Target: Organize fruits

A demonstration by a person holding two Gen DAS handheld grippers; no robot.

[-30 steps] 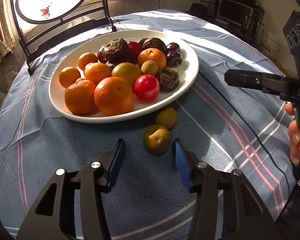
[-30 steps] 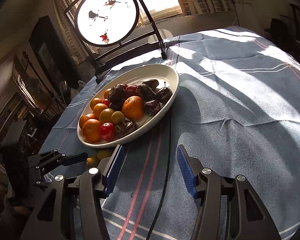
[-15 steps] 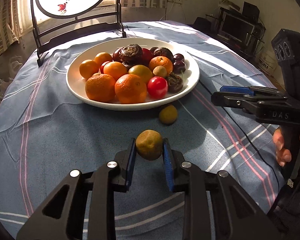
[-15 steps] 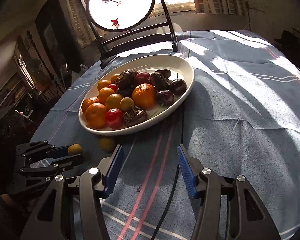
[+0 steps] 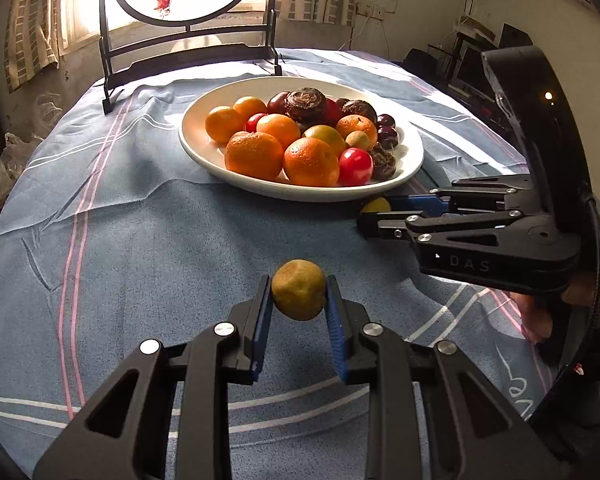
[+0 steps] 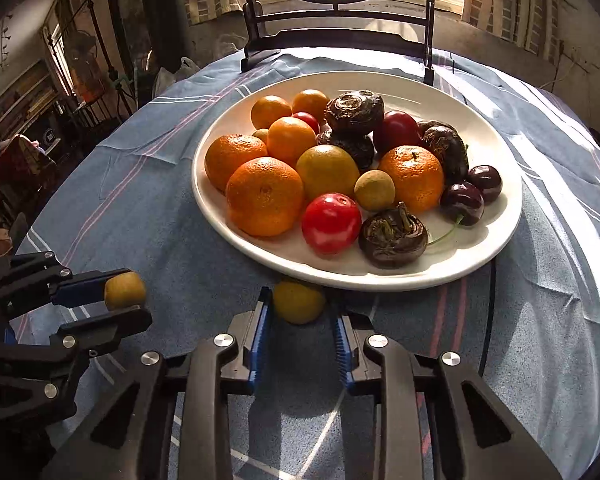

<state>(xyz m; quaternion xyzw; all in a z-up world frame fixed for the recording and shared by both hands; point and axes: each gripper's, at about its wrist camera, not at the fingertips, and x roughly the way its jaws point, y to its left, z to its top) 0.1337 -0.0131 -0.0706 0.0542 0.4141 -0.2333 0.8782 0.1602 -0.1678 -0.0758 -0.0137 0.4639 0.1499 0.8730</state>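
Observation:
A white plate on the blue striped cloth holds oranges, red fruits and dark fruits. My left gripper is shut on a small yellow-brown fruit, held above the cloth in front of the plate. A second small yellow fruit lies on the cloth against the plate's near rim. My right gripper has its jaws closing on this fruit, its blue pads at either side.
A round screen in a black stand rises at the table's far edge behind the plate. A black cable runs over the cloth right of the plate. A person's hand holds the right gripper's handle.
The left gripper shut on the nearer small fruit and drew it back from the plate. The right gripper swung in to the second fruit at the rim and narrowed its jaws around it.

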